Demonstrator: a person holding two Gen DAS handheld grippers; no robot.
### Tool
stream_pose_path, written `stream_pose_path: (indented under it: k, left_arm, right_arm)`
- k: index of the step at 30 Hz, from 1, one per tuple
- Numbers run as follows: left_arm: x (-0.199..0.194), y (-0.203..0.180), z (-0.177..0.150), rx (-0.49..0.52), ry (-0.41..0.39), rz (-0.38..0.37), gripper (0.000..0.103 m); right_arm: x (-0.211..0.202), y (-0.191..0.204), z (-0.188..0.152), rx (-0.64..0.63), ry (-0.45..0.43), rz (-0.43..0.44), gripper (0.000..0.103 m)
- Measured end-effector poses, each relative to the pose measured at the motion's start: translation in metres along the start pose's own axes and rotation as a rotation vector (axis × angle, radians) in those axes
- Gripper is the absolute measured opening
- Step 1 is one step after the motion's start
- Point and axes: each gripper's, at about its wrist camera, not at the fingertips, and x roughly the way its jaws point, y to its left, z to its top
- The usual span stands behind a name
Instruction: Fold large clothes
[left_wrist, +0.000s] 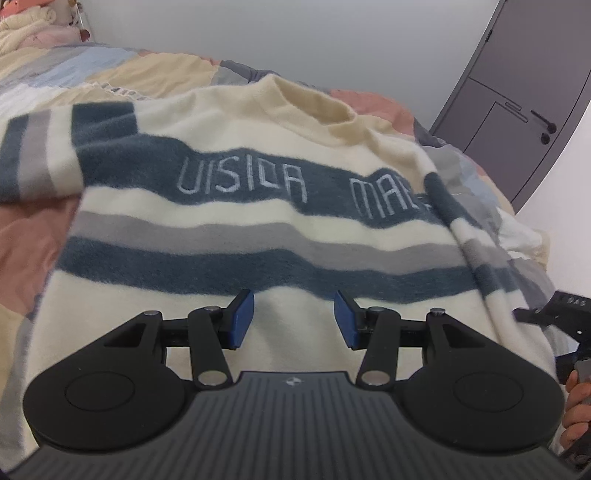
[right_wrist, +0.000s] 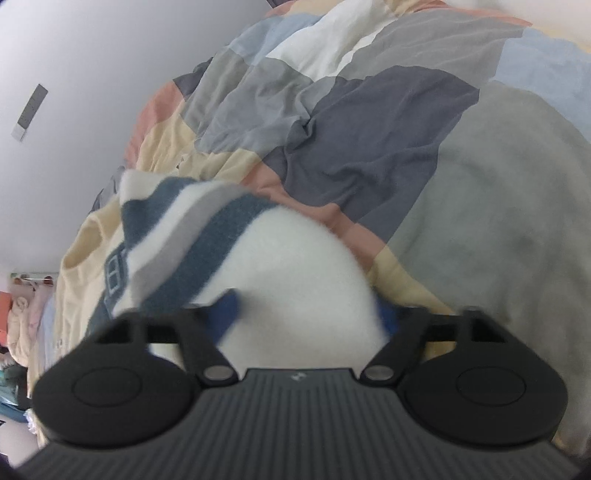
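Patchwork quilt (right_wrist: 369, 122) carries my cream fleece sweater with blue and grey stripes (left_wrist: 236, 229), spread flat. My left gripper (left_wrist: 294, 319) hovers spread over its hem; my right gripper (right_wrist: 308, 314) straddles a white fold (blurred, grip unclear).

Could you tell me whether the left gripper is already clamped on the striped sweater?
No, the left gripper has its blue pads apart above the sweater, with no fabric pinched between them.
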Motion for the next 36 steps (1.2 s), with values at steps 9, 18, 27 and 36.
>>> stream_pose_path:
  k: [9,18,27,36]
  left_arm:
    - [-0.002,0.001,-0.005,-0.018,0.007,-0.035,0.054]
    - [0.001,-0.001,-0.005,-0.014,0.009,-0.04,0.054]
    - [0.007,0.001,-0.003,-0.014,0.013,-0.027,0.054]
    - [0.018,0.031,0.006,-0.146,-0.023,-0.002,0.054]
  right_arm:
    - [-0.028,0.029,0.0,-0.142,-0.101,0.019,0.018]
    - [-0.041,0.079,0.075,-0.334,-0.281,-0.012,0.017]
    - [0.046,0.097,0.138,-0.532,-0.449,-0.209,0.017]
    - [0.135,0.065,0.153,-0.555,-0.337,-0.283,0.018]
